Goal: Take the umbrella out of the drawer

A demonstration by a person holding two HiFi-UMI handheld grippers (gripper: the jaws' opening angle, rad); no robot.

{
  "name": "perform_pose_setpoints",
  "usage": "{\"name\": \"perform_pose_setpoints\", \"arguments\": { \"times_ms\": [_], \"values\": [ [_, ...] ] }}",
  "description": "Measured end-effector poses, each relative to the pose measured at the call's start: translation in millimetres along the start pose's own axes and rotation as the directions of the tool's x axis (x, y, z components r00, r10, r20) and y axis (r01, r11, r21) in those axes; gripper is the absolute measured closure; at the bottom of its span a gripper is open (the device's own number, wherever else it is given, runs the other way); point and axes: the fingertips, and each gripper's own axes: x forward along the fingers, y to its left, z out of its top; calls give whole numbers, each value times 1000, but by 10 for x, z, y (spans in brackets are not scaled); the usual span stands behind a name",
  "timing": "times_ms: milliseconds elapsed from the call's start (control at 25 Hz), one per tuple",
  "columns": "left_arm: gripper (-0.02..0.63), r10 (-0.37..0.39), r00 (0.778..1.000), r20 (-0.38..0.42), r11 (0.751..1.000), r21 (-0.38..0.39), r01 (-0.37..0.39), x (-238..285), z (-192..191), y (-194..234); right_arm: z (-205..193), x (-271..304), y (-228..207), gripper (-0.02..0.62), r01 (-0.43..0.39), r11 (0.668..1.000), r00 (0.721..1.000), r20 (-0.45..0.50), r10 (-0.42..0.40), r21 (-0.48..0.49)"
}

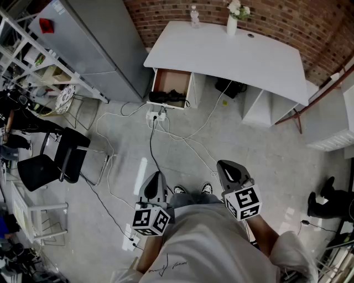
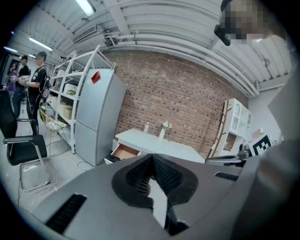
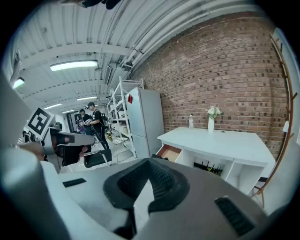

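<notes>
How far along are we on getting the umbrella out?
Done: the drawer under the desk stands open, a dark thing, probably the umbrella, at its front. In hand: nothing; left gripper and right gripper are shut, empty, far from the desk. Left: approach, grasp, lift it out.

A white tabletop stands at the far brick wall, with a bottle and a flower vase on its far edge. Its left drawer is open. On the grey floor lie cables and a power strip. A black chair stands at the left.
</notes>
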Motion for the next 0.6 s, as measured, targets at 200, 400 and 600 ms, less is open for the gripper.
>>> {"name": "perform_pose_setpoints", "arguments": {
  "times_ms": [200,400,600],
  "values": [
    [589,-6,1000,27,1000,20,5,-35,85,-101,155,-88,87,581,-22,999,999,48,23,-35],
    [589,12,1000,24,999,31,-13,-87,65,-70,222,-100,154,581,-39,998,997,66,43,-56],
    [589,40,999,28,999,30,-41,-110,116,5,362,-76,131,580,-51,998,991,126,55,-33]
  ]
}}
